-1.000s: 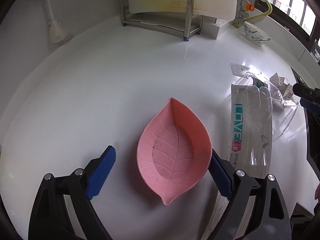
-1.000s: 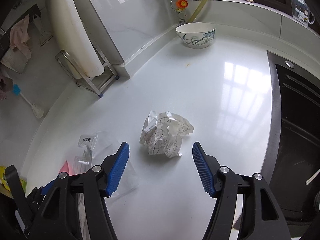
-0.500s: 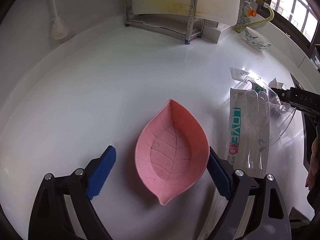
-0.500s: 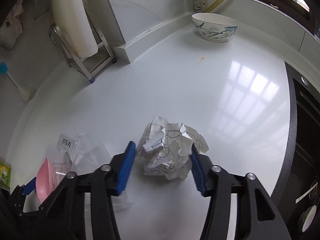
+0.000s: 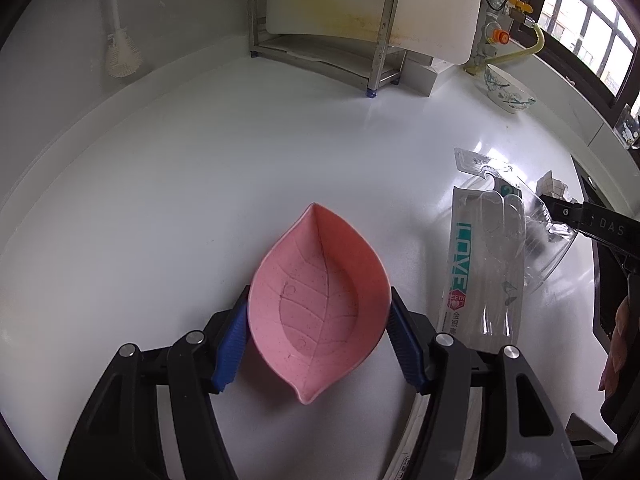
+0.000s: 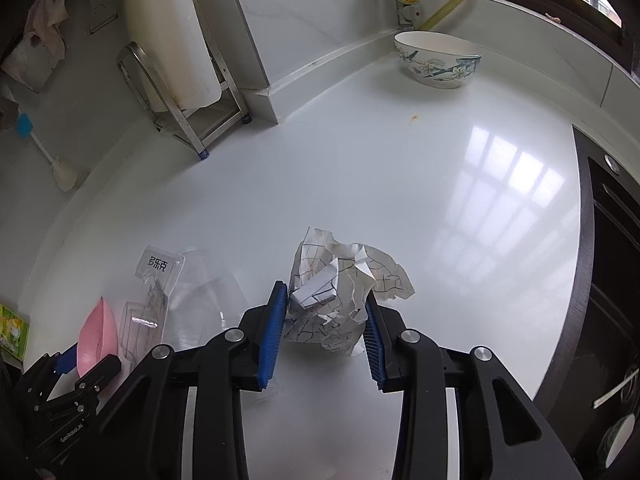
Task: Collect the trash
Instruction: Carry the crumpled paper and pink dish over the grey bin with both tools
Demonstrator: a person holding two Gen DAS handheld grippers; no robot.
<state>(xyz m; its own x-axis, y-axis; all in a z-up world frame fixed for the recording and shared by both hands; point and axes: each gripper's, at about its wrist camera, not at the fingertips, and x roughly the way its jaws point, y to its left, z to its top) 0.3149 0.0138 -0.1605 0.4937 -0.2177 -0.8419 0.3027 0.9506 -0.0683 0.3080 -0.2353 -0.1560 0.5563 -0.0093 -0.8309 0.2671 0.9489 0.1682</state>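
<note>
Crumpled white paper ball with printed lines (image 6: 336, 300) sits clamped between the blue pads of the right gripper (image 6: 325, 322) on the glossy white countertop (image 6: 400, 184). Left gripper (image 5: 316, 336) is clenched on the pink leaf-shaped plastic dish (image 5: 320, 300). Clear plastic blister packaging (image 5: 484, 268) lies just right of that dish.

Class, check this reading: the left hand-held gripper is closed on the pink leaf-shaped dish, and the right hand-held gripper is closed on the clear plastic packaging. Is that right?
One part is wrong. The right hand-held gripper is closed on the crumpled paper, not the clear plastic packaging, which lies untouched to its left in the right wrist view. The left hand-held gripper is indeed closed on the pink leaf-shaped dish.
</note>
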